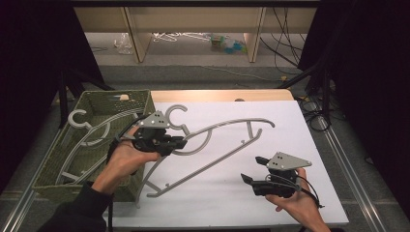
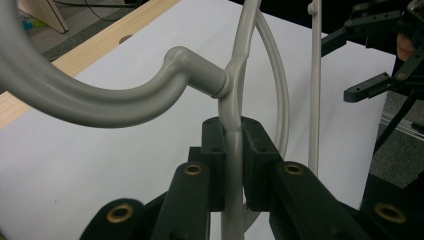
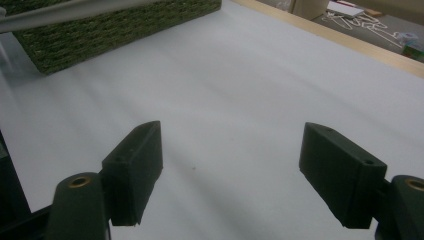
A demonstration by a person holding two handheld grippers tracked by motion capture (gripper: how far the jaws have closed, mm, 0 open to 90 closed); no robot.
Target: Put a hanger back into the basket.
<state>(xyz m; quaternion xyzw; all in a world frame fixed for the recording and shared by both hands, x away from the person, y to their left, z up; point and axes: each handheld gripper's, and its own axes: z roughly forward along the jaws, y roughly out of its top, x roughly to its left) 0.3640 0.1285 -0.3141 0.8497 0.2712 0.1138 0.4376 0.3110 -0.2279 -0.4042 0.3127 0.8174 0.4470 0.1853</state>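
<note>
basket (image 1: 138,104) at the table's (image 1: 290,145) left edge holds one hanger (image 1: 87,137); left gripper (image 1: 181,141) clamps another hanger (image 1: 227,126), right gripper (image 1: 252,169) gapes empty

My left gripper (image 1: 180,141) covered the neck of the grey hanger (image 1: 227,145) in the high view, and in the left gripper view the hanger's hook (image 2: 75,100) ran off the left edge. A second hanger (image 1: 89,133) lay partly hidden inside the woven basket (image 1: 140,99). Small items on the floor (image 1: 225,43) beyond the table were too blurred to identify.
</note>
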